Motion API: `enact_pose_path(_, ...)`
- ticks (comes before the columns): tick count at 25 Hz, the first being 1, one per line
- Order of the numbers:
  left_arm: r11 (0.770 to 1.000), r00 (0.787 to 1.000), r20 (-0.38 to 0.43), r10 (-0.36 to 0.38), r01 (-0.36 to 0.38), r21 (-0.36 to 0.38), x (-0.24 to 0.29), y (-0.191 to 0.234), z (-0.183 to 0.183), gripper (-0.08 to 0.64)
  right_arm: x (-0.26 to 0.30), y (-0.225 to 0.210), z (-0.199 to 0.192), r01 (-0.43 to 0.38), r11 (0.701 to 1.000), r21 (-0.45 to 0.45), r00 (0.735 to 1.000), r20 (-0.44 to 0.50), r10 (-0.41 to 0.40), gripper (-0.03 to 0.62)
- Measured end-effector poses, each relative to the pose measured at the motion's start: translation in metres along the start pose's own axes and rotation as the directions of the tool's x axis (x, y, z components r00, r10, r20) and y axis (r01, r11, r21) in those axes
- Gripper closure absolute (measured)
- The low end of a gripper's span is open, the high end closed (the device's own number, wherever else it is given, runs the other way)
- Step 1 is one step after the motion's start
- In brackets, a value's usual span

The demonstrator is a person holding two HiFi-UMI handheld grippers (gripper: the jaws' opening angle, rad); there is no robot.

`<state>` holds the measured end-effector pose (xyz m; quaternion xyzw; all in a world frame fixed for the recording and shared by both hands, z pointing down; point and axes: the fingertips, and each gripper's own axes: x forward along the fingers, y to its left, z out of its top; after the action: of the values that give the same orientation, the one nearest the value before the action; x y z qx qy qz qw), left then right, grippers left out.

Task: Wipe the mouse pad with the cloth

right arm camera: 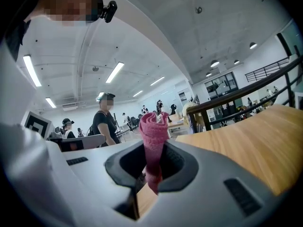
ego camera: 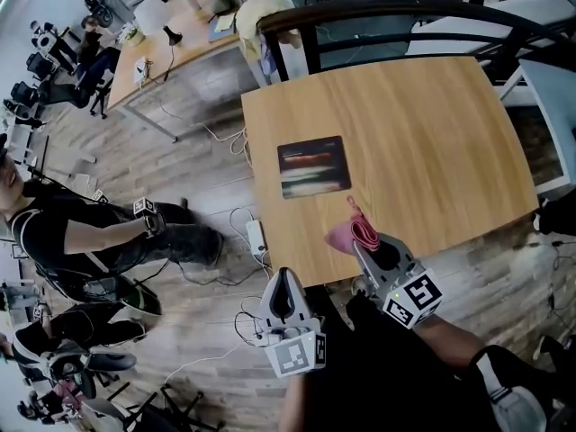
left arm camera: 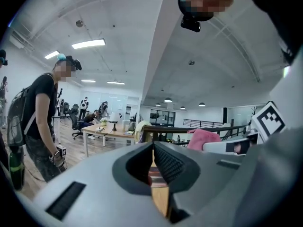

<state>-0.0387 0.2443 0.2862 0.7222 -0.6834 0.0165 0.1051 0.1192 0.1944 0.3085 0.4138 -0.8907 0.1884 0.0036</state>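
A dark mouse pad [ego camera: 313, 166] with pale streaks lies on the left half of the wooden table [ego camera: 432, 142]. My right gripper [ego camera: 366, 241] hovers over the table's near edge, just below and right of the pad, shut on a rolled pink cloth [ego camera: 351, 232]. In the right gripper view the cloth [right arm camera: 154, 126] sticks up between the jaws of that gripper [right arm camera: 154, 152]. My left gripper [ego camera: 284, 279] hangs off the table's near edge, over the floor. In its own view the left gripper [left arm camera: 152, 150] has its jaws together with nothing between them, and the pink cloth [left arm camera: 203, 137] shows at right.
A dark railing [ego camera: 378, 12] runs along the table's far edge. A person in black [ego camera: 72, 232] crouches on the floor to the left. Cables and a power strip [ego camera: 256, 237] lie beside the table's left edge. Another desk [ego camera: 180, 39] stands behind.
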Motion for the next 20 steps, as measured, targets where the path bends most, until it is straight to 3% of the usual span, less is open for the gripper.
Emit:
enact_pose_path(11, 0.994, 0.992, -0.062, -0.108, 0.108, -0.003, 0.073, 0.067, -0.009, 0.532, 0.087, 0.005, -0.008, 0.091, 0.996, 0.004, 0.996, -0.022, -0.091, 0.529)
enact_pose_path(20, 0.971, 0.964, -0.121, -0.237, 0.238, -0.003, 0.116, 0.108, -0.029, 0.532, 0.146, 0.009, -0.026, 0.190, 0.982, 0.005, 0.980, -0.061, -0.189, 0.529)
